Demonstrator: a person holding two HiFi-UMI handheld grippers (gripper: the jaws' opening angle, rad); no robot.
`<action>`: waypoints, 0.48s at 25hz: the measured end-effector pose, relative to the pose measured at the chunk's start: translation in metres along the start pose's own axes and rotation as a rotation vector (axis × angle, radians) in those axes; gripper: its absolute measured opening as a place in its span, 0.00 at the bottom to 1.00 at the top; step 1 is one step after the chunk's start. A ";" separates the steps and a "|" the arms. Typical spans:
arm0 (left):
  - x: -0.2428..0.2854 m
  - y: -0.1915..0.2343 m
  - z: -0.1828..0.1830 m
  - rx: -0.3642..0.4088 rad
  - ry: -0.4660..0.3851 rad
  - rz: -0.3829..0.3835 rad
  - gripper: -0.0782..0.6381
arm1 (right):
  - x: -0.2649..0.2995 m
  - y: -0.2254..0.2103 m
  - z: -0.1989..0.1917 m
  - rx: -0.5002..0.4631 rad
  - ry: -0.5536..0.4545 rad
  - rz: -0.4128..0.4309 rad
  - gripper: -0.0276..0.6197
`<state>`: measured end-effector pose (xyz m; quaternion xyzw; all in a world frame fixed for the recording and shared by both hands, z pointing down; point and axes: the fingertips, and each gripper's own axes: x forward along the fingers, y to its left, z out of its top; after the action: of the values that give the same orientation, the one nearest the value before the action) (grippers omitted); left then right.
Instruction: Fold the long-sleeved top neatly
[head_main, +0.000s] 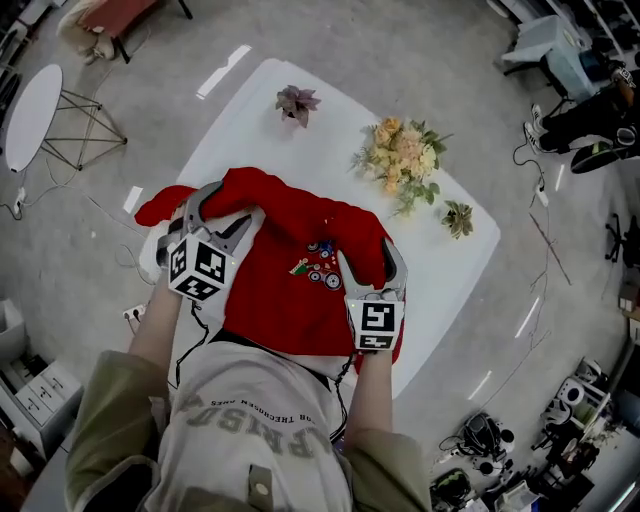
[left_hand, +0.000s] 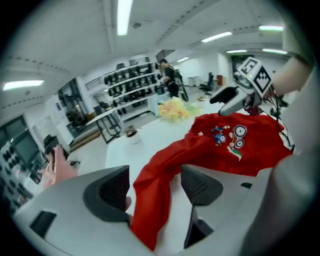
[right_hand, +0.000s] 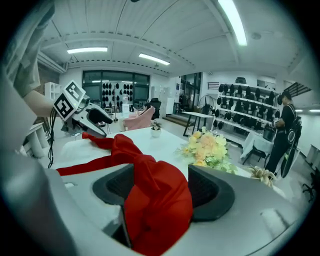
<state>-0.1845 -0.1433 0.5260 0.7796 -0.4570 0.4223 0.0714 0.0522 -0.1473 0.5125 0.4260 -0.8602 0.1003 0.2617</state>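
Observation:
A red long-sleeved top (head_main: 290, 290) with a small cartoon print lies on the white table (head_main: 440, 290), its body spread towards me. My left gripper (head_main: 225, 205) stands open at the top's left shoulder. In the left gripper view one red sleeve (left_hand: 155, 200) hangs loosely between the wide-apart pads of that gripper (left_hand: 152, 187) and is not pinched. My right gripper (head_main: 372, 255) is at the top's right side, shut on a thick bunch of red cloth (right_hand: 157, 200) that fills the gap between its pads and is held a little off the table.
A bunch of yellow flowers (head_main: 402, 155) lies on the far right of the table. A small purple plant (head_main: 297, 103) stands at the far edge and another small plant (head_main: 458, 217) at the right edge. A round side table (head_main: 30, 115) stands on the floor to the left.

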 end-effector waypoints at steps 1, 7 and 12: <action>0.015 -0.013 0.008 0.070 0.012 -0.031 0.54 | 0.006 0.002 0.000 -0.002 0.006 0.013 0.57; 0.060 -0.045 0.017 0.285 0.081 -0.067 0.52 | 0.031 0.009 -0.015 -0.066 0.075 0.099 0.45; 0.055 -0.034 0.034 0.288 -0.002 -0.029 0.19 | 0.033 -0.001 -0.015 -0.089 0.089 0.085 0.12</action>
<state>-0.1256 -0.1766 0.5530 0.7886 -0.3806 0.4817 -0.0354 0.0421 -0.1646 0.5425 0.3722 -0.8687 0.0917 0.3137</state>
